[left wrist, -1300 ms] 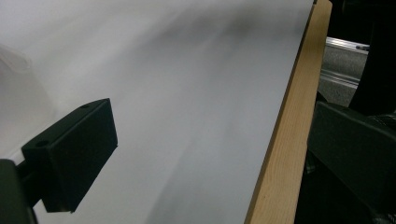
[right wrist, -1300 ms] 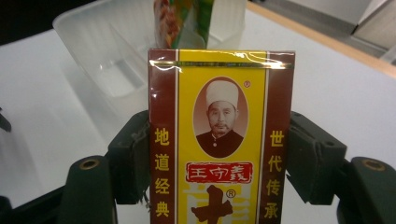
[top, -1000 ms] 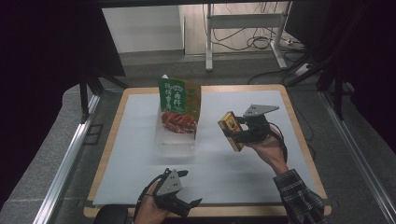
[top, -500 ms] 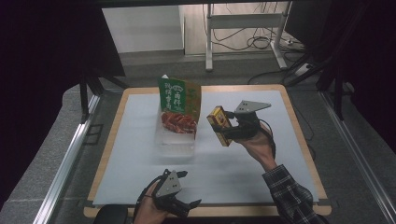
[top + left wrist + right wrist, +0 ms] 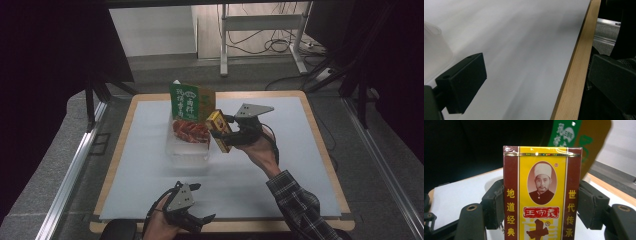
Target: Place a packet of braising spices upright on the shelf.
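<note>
The right gripper [image 5: 226, 136] clamps the box [image 5: 541, 195] by its long sides — light, stiff card, best held mid-body — while the left gripper [image 5: 192, 217] gapes idle.

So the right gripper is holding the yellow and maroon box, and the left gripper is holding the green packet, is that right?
Not quite. The left gripper holds nothing: the left gripper view shows its jaws apart over the bare white mat. The green packet stands in the clear tub. The right gripper does hold the yellow and maroon box.
</note>
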Demonstrator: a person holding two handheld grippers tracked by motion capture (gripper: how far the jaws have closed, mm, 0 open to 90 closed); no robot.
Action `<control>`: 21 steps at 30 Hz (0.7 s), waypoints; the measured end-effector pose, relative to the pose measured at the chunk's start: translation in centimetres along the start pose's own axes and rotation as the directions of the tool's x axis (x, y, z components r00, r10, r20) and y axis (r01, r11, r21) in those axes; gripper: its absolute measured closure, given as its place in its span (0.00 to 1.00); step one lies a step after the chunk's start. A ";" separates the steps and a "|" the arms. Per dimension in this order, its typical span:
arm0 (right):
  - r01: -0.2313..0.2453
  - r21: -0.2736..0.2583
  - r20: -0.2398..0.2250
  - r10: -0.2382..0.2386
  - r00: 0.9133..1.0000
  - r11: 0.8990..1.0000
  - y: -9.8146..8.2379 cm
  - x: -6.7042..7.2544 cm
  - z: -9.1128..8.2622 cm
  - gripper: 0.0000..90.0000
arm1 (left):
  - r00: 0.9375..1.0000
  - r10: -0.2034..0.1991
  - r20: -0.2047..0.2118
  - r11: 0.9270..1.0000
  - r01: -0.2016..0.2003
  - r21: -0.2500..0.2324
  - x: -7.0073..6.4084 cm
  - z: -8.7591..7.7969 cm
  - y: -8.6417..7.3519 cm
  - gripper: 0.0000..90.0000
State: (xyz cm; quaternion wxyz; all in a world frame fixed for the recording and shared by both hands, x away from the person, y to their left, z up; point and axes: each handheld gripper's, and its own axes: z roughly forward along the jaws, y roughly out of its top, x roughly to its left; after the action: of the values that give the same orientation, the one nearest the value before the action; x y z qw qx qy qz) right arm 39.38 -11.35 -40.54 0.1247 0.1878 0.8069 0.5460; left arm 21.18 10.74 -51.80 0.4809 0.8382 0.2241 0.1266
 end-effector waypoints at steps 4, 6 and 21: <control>0.013 -0.013 -0.017 -0.013 1.000 1.000 0.3 0.3 1.1 0.35 | 1.000 0.000 0.002 1.000 0.000 -0.001 0.0 0.0 0.0 0.01; 0.010 -0.020 -0.033 -0.010 0.999 1.000 0.4 0.4 1.7 0.35 | 1.000 -0.005 0.004 1.000 0.005 -0.005 -0.1 0.0 0.0 0.01; 0.018 -0.050 -0.090 -0.022 0.996 0.999 0.2 1.3 5.9 0.35 | 1.000 0.007 0.009 1.000 -0.007 0.001 -0.1 0.0 0.0 0.01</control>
State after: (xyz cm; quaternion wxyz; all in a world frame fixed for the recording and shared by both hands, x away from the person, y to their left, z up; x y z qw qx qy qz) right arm 40.65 -5.79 -42.59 0.0981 0.1515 0.7998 0.5725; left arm 21.13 10.65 -51.79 0.4808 0.8398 0.2192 0.1245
